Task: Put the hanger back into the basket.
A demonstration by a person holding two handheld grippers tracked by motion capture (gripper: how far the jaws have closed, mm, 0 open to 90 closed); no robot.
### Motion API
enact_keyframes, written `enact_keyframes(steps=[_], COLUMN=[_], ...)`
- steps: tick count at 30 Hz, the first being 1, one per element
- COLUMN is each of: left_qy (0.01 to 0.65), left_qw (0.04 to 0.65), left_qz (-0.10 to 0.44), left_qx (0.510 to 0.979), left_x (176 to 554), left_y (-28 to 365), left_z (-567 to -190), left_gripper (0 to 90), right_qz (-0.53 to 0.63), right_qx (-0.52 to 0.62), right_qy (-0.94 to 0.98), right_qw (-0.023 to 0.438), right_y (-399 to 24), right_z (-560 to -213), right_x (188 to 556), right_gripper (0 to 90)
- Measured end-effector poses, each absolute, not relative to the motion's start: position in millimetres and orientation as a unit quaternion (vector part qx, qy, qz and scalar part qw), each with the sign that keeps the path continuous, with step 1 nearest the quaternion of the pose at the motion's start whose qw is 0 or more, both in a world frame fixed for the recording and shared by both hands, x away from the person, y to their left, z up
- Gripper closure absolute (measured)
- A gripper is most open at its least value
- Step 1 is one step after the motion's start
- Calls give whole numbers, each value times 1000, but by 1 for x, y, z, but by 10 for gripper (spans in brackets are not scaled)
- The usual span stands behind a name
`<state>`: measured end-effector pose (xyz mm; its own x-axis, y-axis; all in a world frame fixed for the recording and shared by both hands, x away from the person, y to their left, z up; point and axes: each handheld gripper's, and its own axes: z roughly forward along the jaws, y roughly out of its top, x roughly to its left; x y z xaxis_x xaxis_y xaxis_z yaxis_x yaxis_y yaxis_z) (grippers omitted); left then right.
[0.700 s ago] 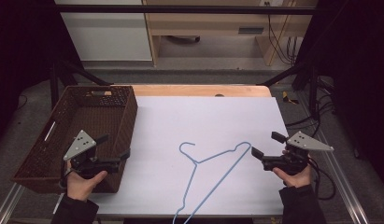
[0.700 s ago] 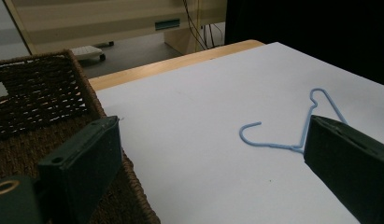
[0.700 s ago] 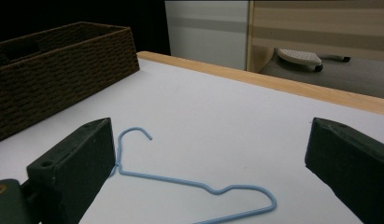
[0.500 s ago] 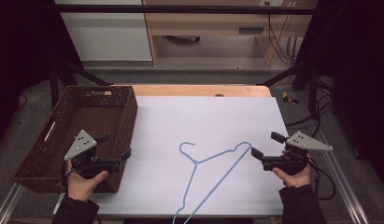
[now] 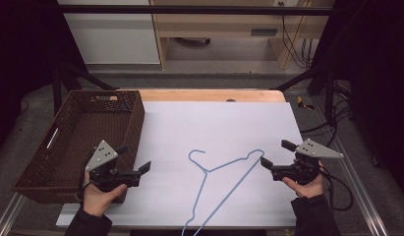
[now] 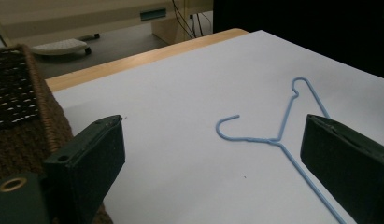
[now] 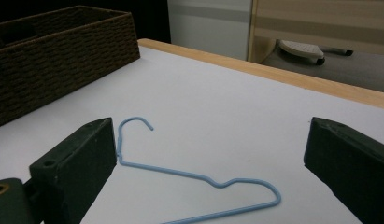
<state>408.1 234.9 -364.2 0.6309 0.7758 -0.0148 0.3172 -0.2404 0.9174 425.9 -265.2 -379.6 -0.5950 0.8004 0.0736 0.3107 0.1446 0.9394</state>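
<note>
Left gripper (image 5: 134,158) by basket (image 5: 76,129), right gripper (image 5: 278,154) near hanger (image 5: 224,189) on sheet (image 5: 214,123), both agape, unmoved since earlier; left gripper view, hanger (image 6: 278,135) beyond released jaws; right gripper view, hanger (image 7: 189,175) between spread jaws, untouched

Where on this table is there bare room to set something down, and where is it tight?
Free: the white sheet between the light blue wire hanger and the far wooden edge, and the brown woven basket, which looks empty. Tighter: the near strip, where the hanger lies between the open left gripper and open right gripper.
</note>
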Motion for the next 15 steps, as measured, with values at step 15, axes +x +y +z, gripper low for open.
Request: enact_keyframes(steps=[15], left_qy=[347], left_qw=[466], left_qz=[180], left_qx=[794], left_x=[404], left_y=[177], left_z=[-388], left_gripper=[82], right_qz=[517], right_qx=[374], right_qy=[737], right_qw=[220], right_y=[-254], right_z=[-384], right_x=[428], right_gripper=[32])
